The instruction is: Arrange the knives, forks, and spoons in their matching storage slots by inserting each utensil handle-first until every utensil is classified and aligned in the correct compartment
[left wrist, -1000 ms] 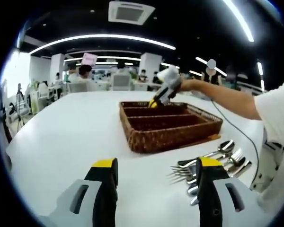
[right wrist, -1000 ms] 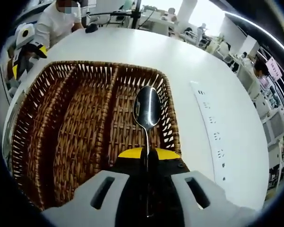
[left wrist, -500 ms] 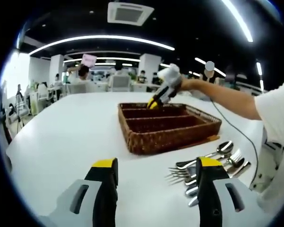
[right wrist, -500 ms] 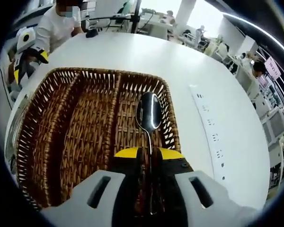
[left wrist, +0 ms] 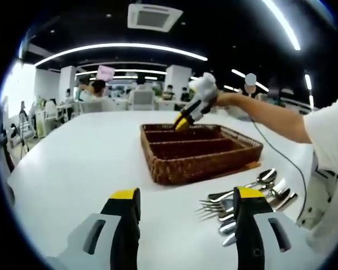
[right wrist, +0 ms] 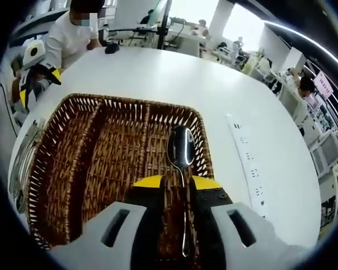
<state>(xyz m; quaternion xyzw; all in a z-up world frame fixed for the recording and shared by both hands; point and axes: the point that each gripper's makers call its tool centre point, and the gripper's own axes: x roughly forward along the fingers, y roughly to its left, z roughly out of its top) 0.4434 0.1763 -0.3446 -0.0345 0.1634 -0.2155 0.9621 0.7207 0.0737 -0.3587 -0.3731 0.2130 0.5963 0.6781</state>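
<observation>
Barely started, I'd say. The spoon (right wrist: 181, 151) lies in the basket (right wrist: 56, 169) slot directly under the right gripper (right wrist: 177, 183), jaws parted around its handle. Left gripper (left wrist: 183, 197) sits spread over the desk (left wrist: 84, 163), the cutlery pile (left wrist: 253, 188) by its right jaw.

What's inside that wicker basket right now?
One spoon lies in the wicker basket's rightmost slot, between the right gripper's parted jaws. The two other slots look bare; the near ends are hidden by the gripper.
</observation>
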